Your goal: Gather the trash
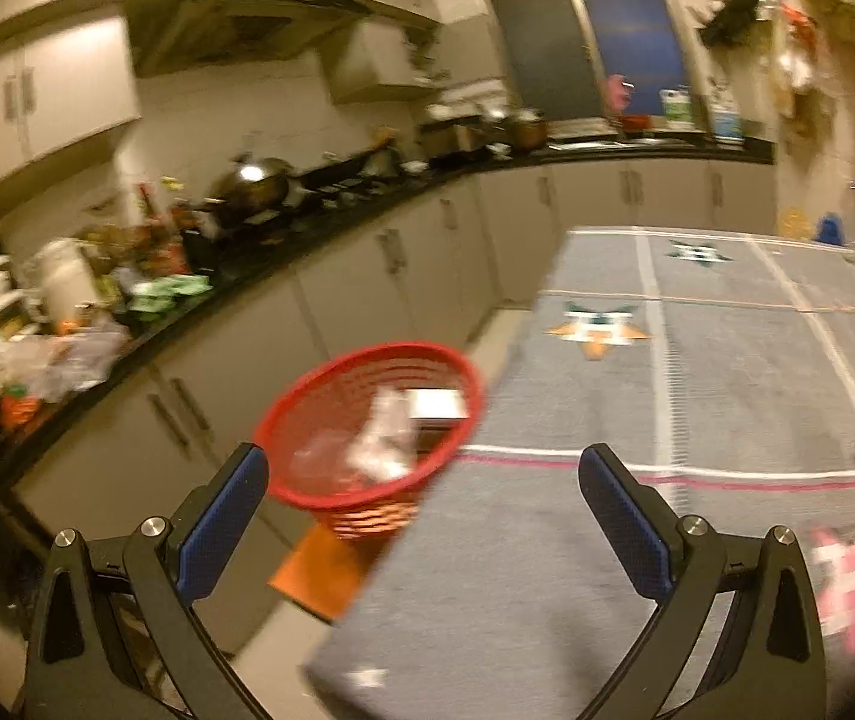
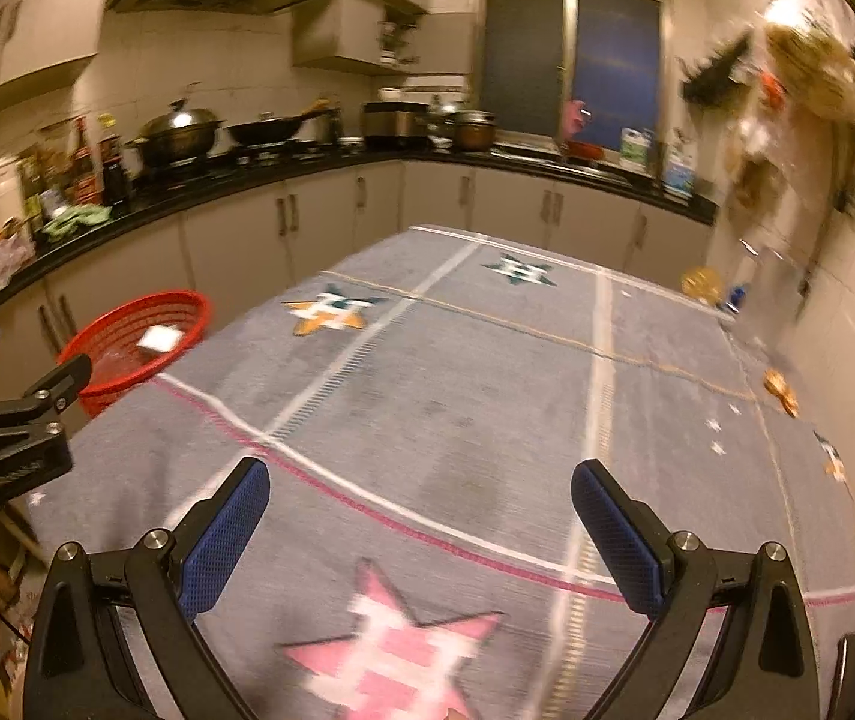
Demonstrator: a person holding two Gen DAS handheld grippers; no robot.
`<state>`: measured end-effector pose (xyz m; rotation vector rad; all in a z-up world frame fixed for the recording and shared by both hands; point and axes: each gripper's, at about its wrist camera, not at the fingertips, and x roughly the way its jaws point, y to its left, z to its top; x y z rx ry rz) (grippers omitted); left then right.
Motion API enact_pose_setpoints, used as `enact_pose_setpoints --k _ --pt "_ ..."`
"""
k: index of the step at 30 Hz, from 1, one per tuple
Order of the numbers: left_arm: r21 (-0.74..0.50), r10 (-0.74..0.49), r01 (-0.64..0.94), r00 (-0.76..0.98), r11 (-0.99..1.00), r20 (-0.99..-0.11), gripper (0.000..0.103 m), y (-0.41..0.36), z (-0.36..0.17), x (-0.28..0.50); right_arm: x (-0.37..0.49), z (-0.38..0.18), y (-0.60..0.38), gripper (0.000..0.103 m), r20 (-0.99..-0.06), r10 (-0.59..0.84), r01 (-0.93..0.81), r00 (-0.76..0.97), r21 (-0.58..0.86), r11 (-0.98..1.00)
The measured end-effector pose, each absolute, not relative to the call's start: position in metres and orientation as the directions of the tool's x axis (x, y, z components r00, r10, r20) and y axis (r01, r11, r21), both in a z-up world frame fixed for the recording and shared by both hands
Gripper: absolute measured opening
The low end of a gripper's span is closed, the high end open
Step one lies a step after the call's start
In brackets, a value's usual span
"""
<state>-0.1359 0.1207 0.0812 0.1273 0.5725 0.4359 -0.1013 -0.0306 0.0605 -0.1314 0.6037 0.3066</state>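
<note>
Round red plastic mesh basket sits at the left edge of the grey star-patterned cloth table, just ahead of the left hand-held gripper; white crumpled trash lies inside it. Left hand-held gripper spread wide, empty. Right hand-held gripper also spread and empty over the table, basket well off to its left.

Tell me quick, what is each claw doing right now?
Left claw: open, holding nothing.
Right claw: open, holding nothing.
</note>
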Motion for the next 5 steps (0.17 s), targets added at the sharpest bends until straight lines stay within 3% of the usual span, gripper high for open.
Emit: enact_pose_setpoints --k 5 --pt "0.163 0.216 -0.145 0.760 0.976 -0.613 0.103 0.072 0.075 -0.094 -0.080 0.042 -0.090 0.103 -0.643 0.110 -0.140 0.758 0.004 0.990"
